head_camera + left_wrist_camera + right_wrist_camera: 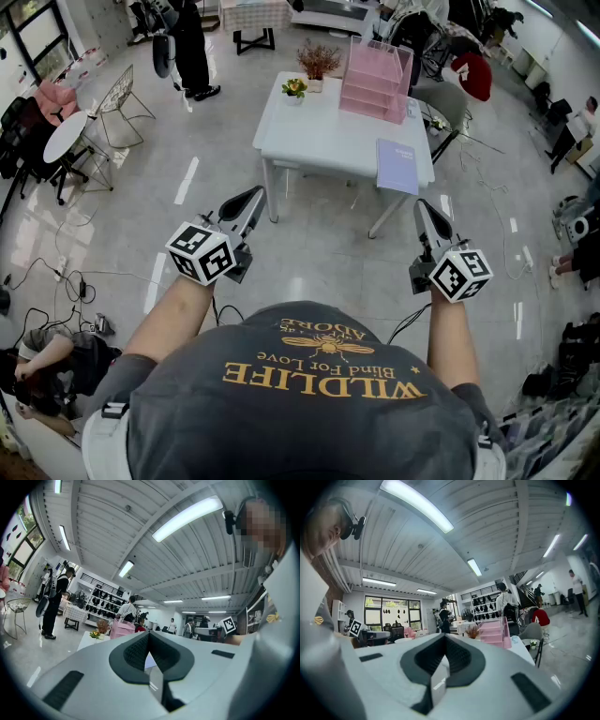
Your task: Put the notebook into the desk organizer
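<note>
- Lavender flat rectangular notebook (pixel 397 166): lies flat on the white rectangular worktop (pixel 309 131), on the near side of the pink translucent tiered desk organizer (pixel 375 80) and apart from it. Its near edge appears to reach, or slightly overhang, the worktop's edge.
- Organizer: stands upright at the far right of the worktop. It has stacked open trays between clear-pink side walls. No notebook is seen in it.
- Step in hand: approach. The notebook is untouched, so the task is judged not yet started in substance.
- Left gripper (pixel 254 193): jaws together, nothing between the dark ribbed pads. It is held level, well short of the organizer and of the worktop.
- Right gripper (pixel 422 208): jaws fully together, empty and level, also well short of the worktop.
- Next move, as judged: close the distance and open one gripper's jaws. Take the notebook by its near edge, which looks the easiest purchase. Lift it and line it up with a tray opening.
- Handling: the cover looks thin and matt, likely to flex or slide on the smooth glossy worktop. The organizer looks light and could shift if pushed.
- Left of the organizer: a small pot of yellow flowers (pixel 294 89) and brown dried sprigs (pixel 319 60).
</note>
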Tool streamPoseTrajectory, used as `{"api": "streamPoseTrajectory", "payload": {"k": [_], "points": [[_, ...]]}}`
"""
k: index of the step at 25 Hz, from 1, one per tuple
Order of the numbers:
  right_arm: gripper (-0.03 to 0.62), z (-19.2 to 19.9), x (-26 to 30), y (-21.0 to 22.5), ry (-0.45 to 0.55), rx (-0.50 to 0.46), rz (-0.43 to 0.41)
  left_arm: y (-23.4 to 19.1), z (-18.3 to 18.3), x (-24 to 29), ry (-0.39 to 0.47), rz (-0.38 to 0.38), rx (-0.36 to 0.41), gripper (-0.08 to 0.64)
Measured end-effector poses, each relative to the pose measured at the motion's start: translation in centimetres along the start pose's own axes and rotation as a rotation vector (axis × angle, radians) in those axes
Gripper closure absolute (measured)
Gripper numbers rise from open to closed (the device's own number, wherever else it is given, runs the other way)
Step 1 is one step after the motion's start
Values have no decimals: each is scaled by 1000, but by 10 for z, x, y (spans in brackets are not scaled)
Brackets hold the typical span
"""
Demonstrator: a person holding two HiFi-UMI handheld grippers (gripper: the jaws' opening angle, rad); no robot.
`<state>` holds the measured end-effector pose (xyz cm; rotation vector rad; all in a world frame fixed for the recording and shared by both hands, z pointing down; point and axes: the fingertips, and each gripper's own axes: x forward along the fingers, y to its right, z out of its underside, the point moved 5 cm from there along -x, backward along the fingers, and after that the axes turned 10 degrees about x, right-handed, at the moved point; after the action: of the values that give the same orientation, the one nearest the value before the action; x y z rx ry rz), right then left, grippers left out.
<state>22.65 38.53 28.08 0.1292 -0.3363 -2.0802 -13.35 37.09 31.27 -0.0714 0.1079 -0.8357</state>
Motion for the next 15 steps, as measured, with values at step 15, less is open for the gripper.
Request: {"api": "streamPoseTrajectory", "payload": {"k": [15], "points": [[595, -3, -1, 12, -1, -21, 8, 5, 0, 9, -5, 6, 11, 563]]}}
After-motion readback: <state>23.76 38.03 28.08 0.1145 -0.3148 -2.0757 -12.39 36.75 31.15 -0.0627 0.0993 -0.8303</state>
